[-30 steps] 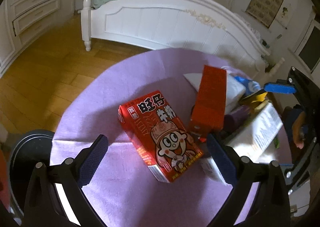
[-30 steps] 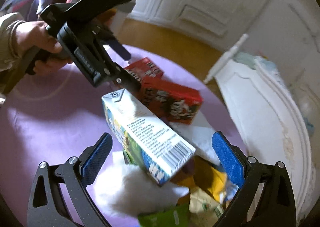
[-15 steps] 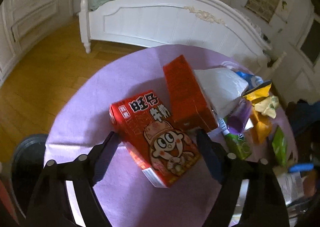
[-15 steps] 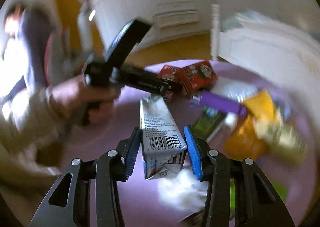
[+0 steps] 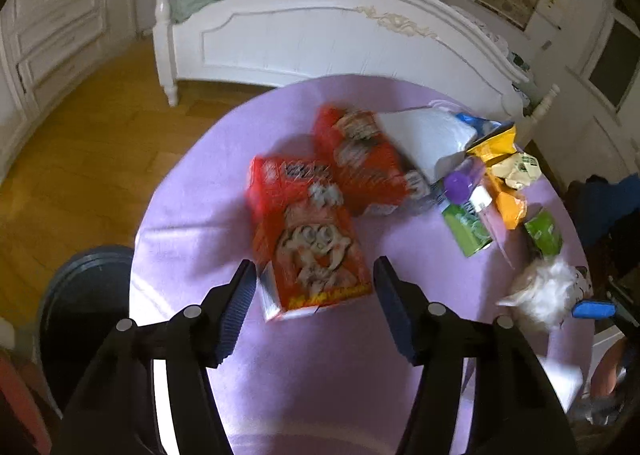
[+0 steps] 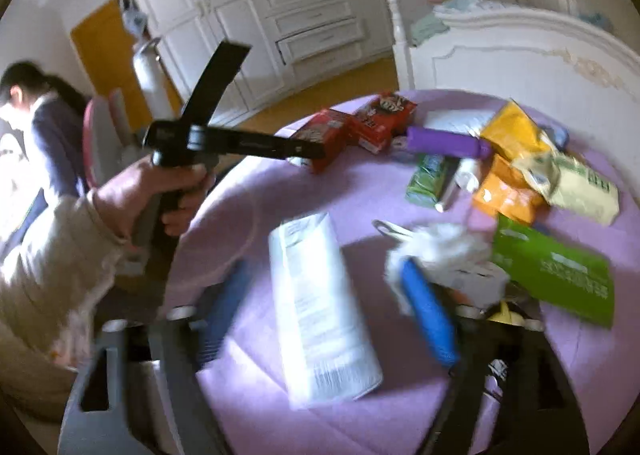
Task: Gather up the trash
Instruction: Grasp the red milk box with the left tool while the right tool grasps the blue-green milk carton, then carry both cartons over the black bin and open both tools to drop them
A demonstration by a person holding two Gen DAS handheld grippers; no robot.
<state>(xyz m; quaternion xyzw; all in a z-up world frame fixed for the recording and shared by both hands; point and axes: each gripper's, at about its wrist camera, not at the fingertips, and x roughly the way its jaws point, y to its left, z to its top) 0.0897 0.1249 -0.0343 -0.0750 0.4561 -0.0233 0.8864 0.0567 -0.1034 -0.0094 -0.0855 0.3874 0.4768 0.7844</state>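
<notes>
In the left wrist view, our left gripper [image 5: 310,305] looks down on the purple tablecloth [image 5: 192,195]. The near red milk carton [image 5: 308,235] lies flat just in front of the fingertips, and its near end sits between the two pads without touching them, as far as the blur allows us to judge. Its long axis runs from the lower centre toward the upper left of the frame, nearly in line with the fingers. The jaws have just been closing around it, but they are not yet pressing. A second red carton [image 5: 360,159] lies behind it, toward the upper centre. The print on both is too smeared to read; we see only a cartoon face with big eyes.

In the right wrist view, our right gripper [image 6: 328,307] has its jaws released; they have just been opening. The white drink carton [image 6: 320,311] lies free on the cloth between the blurred pads, with its long axis from the upper centre to the lower centre of the frame. Small text lines and a barcode-like block are on it, not readable. The green packet [image 6: 556,275] at the right edge carries white writing, too blurred to read. We judge the left hand the nearer one for the red carton.
</notes>
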